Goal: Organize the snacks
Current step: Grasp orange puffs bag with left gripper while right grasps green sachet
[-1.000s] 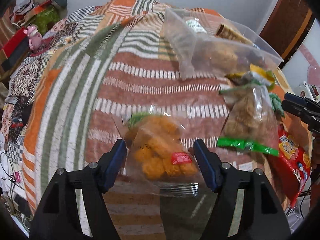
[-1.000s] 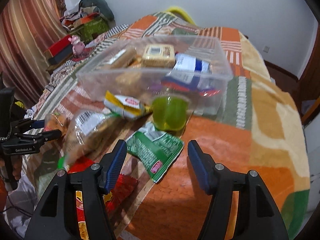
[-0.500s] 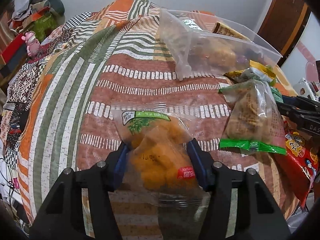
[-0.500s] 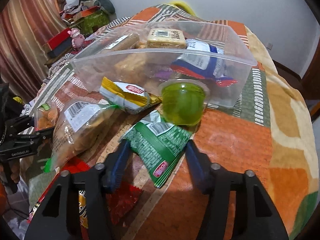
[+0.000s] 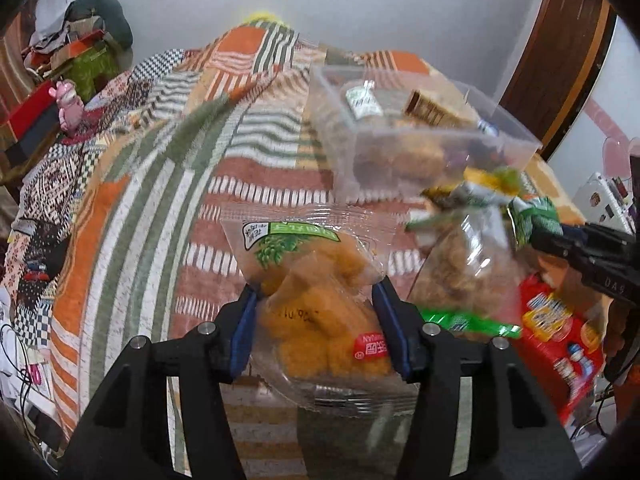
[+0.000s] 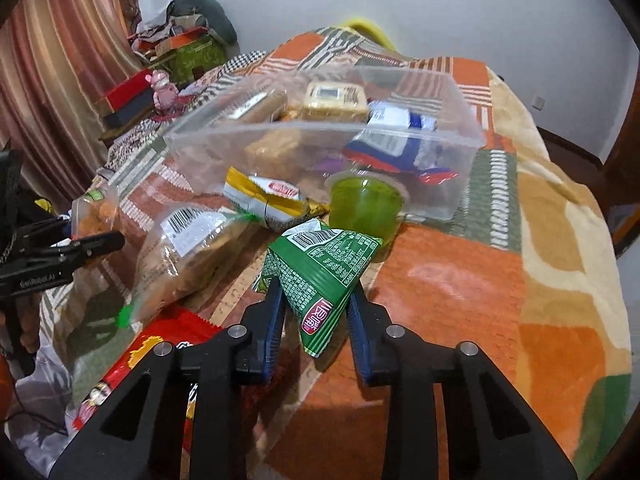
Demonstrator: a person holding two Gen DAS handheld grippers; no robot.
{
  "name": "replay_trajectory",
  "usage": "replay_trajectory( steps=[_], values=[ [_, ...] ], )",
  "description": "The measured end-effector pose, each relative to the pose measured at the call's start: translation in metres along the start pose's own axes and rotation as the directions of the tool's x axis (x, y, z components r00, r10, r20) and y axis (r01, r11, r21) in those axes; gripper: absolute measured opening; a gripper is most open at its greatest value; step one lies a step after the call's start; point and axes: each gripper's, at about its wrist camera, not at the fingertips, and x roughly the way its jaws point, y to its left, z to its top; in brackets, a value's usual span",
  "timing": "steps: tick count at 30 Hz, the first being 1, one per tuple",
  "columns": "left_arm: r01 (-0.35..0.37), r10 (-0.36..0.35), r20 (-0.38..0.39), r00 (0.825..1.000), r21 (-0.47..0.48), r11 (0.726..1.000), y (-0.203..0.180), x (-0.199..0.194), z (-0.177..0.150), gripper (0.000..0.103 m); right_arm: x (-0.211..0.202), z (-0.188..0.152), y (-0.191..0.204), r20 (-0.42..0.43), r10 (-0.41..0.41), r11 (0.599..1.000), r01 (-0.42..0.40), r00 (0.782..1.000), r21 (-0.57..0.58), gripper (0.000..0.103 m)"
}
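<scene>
On the quilted bed point(image 6: 560, 208) | left hand-held gripper point(image 5: 316, 320) clamps an orange snack bag point(image 5: 320, 308) | right hand-held gripper point(image 6: 316, 308) pinches a green packet point(image 6: 320, 268) | both likely bound for the clear bin point(image 6: 460, 136) just beyond.

Place: a home bedroom.
Signs: patchwork bedspread point(image 6: 500, 264) covered the bed; striped curtain point(image 6: 52, 80); clothes pile point(image 6: 192, 20) lay behind.

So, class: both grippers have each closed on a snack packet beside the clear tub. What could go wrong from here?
1. The left gripper squeezes the orange snack bag; the puffs may crush.
2. The right gripper pinches the green packet low, so it could slip.
3. The green jelly cup in front of the clear tub may get knocked.
</scene>
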Motion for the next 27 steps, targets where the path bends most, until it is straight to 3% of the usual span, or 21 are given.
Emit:
replay_trajectory(
  steps=[14,27],
  values=[
    [0.063,-0.070,0.148,0.986,0.051,0.997,-0.040,-0.025,0.069,0.055,-0.041,0.027,-0.012,0.139,-0.044,0.999,0.042,0.989,0.023,0.027],
    [0.090,-0.101,0.157,0.982,0.071,0.993,-0.067,0.020,0.129,0.055,-0.020,0.083,-0.034,0.200,-0.112,0.994,0.110,0.973,0.023,0.028]
  ],
)
